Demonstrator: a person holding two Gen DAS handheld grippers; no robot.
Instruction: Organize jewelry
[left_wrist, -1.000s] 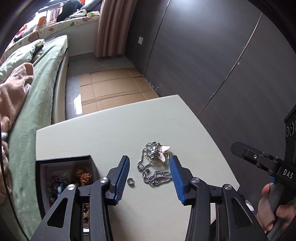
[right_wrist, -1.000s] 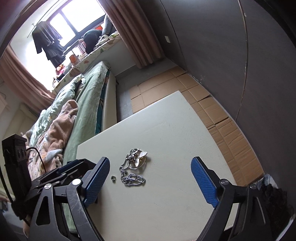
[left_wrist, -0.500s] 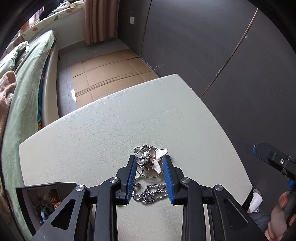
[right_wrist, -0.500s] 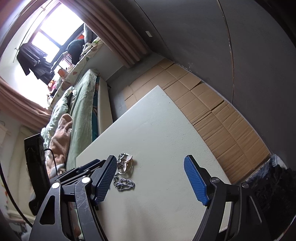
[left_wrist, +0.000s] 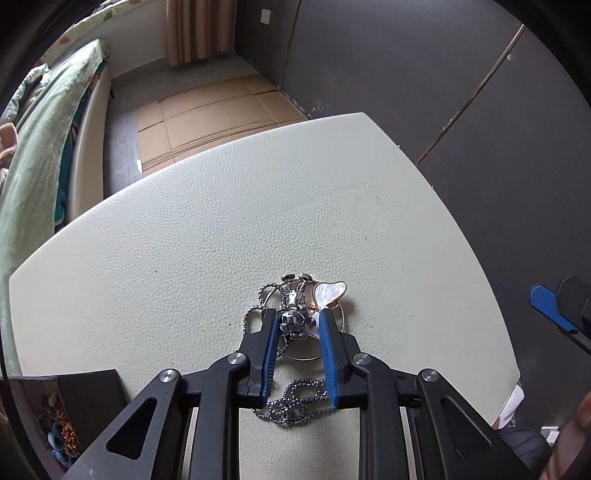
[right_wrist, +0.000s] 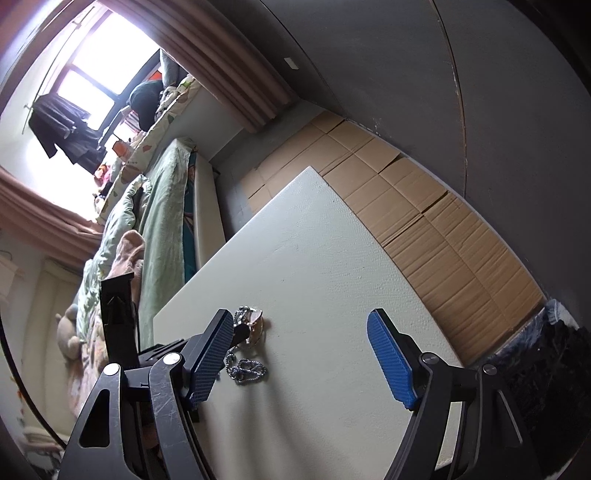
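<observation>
Bedroom with dark wall panels, cardboard sheets (left_wrist: 214, 107) on the floor, a bed (right_wrist: 162, 206) under green covers along one side. Pale, pebbled table (left_wrist: 258, 206) in the middle. Near its near edge, toward the right corner in the left wrist view: a tangle of jewelry, namely a silver pendant (left_wrist: 293, 321), a bead chain (left_wrist: 295, 400), a thin wire hoop (left_wrist: 343, 317) and a white shell-like piece (left_wrist: 330, 291). Left gripper (left_wrist: 294, 315) down over the pile, jaws just closing and now narrow, blue pads on either side of the pendant; pads very close to it, contact not clear. Chain trailing back under the fingers toward the near edge. Right gripper (right_wrist: 301, 325) held wide with nothing between the pads, off to the right of the pile. At the table's near left corner, a dark box (left_wrist: 88, 391) with beads and trinkets inside.
</observation>
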